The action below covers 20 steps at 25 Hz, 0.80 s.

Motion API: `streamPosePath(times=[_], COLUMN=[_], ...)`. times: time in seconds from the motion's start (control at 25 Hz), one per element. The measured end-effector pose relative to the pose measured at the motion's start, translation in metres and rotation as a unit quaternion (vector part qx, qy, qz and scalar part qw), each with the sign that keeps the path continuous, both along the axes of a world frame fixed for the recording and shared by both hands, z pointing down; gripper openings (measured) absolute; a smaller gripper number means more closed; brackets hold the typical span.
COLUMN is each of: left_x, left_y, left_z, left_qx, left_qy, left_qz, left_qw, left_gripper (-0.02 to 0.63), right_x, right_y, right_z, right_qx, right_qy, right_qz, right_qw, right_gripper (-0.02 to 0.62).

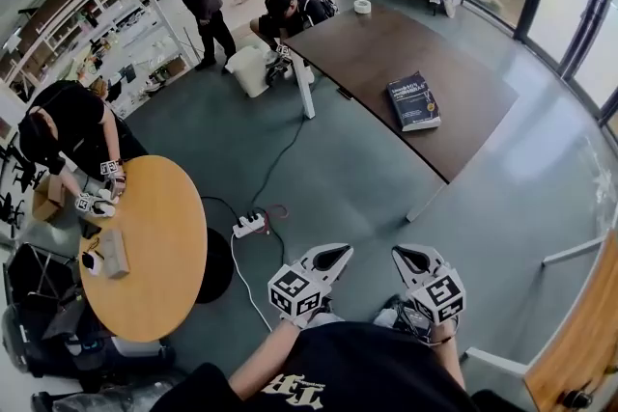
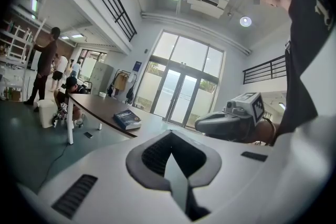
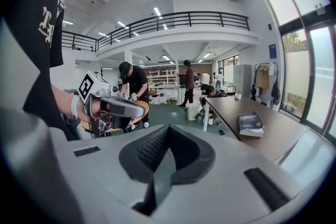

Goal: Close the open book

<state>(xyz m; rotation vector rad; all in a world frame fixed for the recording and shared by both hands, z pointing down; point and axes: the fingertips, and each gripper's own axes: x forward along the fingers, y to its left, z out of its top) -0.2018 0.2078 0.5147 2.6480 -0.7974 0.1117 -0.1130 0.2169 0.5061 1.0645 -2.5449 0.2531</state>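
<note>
Head view: holding left gripper (image 1: 331, 257) and right gripper (image 1: 412, 258), fingers (image 2: 152, 152) pressed together on nothing, well apart from closed book (image 1: 413, 101) on table (image 1: 372, 48).

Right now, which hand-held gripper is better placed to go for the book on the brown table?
Right, probably: the book lies almost straight ahead of the right hand-held gripper, the left hand-held gripper further aside. Both are shut, empty, short of the table. The book already looks closed.
</note>
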Motion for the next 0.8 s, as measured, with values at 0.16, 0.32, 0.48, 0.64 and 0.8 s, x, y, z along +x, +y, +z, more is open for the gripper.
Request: streamPosePath(times=[0.16,0.32,0.48,0.64,0.8], left_x=[-0.029,-0.043,-0.053,-0.052,-0.028], left_y=[0.002,0.007,0.014,0.016,0.018], left_z=[0.002,0.009,0.009,0.008,0.013], left_qx=[0.001,0.0,0.006,0.001,-0.005], left_qy=[0.007,0.012,0.008,0.015,0.02], left_qz=[0.02,0.031,0.025,-0.002,-0.014], left_qw=[0.9998,0.9995,0.9996,0.9999,0.9997], left_gripper=[0.005,0.005,0.005,0.005,0.005], right_x=[-0.036,-0.061,-0.084,-0.087,-0.06], right_y=[-0.001,0.003,0.018,0.021,0.017], right_z=[0.0,0.003,0.014,0.005,-0.004], right_qx=[0.004,-0.001,-0.009,0.007,0.025], right_qy=[0.006,0.007,0.005,0.025,0.037], right_qz=[0.01,0.015,-0.024,-0.067,-0.076], right_qw=[1.0,1.0,1.0,0.997,0.996], right_gripper=[-0.014,-0.014,-0.014,-0.014,-0.014])
